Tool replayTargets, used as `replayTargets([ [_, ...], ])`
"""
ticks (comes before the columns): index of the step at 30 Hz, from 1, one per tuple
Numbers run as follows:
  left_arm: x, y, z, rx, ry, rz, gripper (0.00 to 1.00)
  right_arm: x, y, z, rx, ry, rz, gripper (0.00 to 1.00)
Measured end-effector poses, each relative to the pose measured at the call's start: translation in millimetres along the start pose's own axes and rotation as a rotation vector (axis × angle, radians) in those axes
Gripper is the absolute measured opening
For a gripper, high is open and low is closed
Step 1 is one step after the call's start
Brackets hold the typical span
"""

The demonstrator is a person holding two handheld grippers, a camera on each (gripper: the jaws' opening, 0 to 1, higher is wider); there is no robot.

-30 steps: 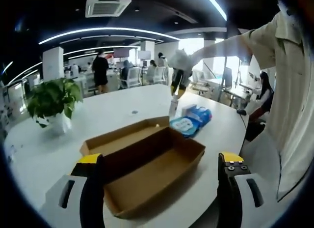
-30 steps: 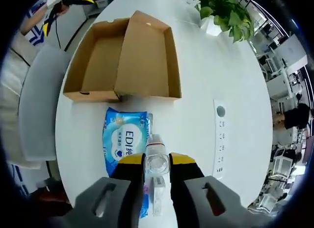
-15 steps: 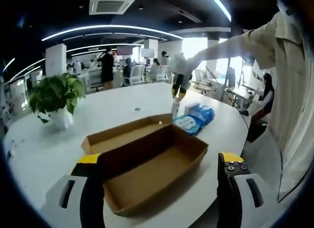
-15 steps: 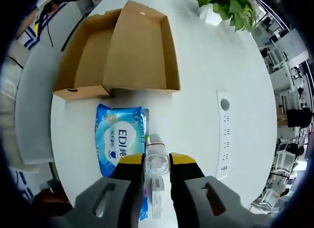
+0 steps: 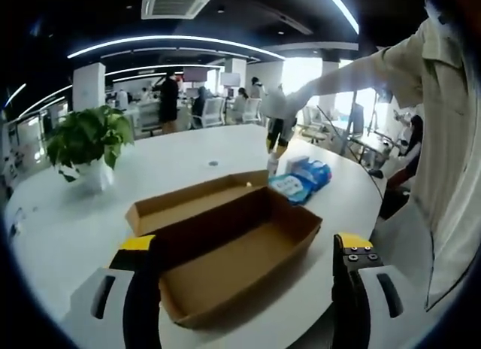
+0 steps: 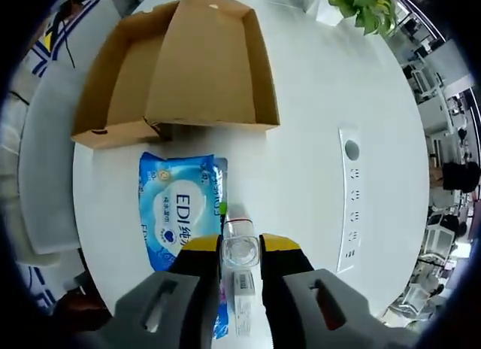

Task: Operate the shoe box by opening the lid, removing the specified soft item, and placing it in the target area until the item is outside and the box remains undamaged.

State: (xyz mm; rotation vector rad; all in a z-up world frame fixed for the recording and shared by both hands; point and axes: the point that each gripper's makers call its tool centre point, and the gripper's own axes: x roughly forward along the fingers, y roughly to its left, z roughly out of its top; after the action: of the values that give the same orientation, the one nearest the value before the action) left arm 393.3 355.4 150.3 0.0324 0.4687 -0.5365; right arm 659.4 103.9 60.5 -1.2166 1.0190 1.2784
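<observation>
An open shoe box on a white table, with a clear bottle held above a blue wipes pack.

In the left gripper view, the left hand-held gripper [image 5: 248,289] has its jaws wide apart and holds nothing. The brown shoe box [image 5: 225,247] lies open just in front of it on the white table [image 5: 173,165], its lid folded back. Past the box lies the blue wipes pack [image 5: 301,182], out of the box. A potted plant [image 5: 84,142] stands far to the left. A person's sleeve [image 5: 443,138] reaches across on the right.

In the right gripper view, the right hand-held gripper [image 6: 240,259] is clamped on a small clear bottle [image 6: 239,247]. The wipes pack [image 6: 179,213] lies flat on the table [image 6: 316,101], just beside the open shoe box [image 6: 180,71]. A socket strip [image 6: 347,198] sits in the table on the right.
</observation>
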Motion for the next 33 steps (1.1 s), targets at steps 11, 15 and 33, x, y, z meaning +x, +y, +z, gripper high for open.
replayTargets([
  [11, 0.3, 0.9, -4.3, -0.006, 0.007, 0.003, 0.97, 3.4, -2.8, -0.8, 0.018, 0.006, -0.009, 0.17],
  [15, -0.3, 1.2, -3.1, -0.015, 0.0, 0.003, 0.97, 3.3, -4.9, 1.8, 0.003, -0.01, -0.025, 0.18],
  [33, -0.7, 16.1, -15.8, -0.058, 0.032, 0.054, 0.92, -6.9, -9.7, 10.6, -0.045, -0.069, -0.079, 0.36],
])
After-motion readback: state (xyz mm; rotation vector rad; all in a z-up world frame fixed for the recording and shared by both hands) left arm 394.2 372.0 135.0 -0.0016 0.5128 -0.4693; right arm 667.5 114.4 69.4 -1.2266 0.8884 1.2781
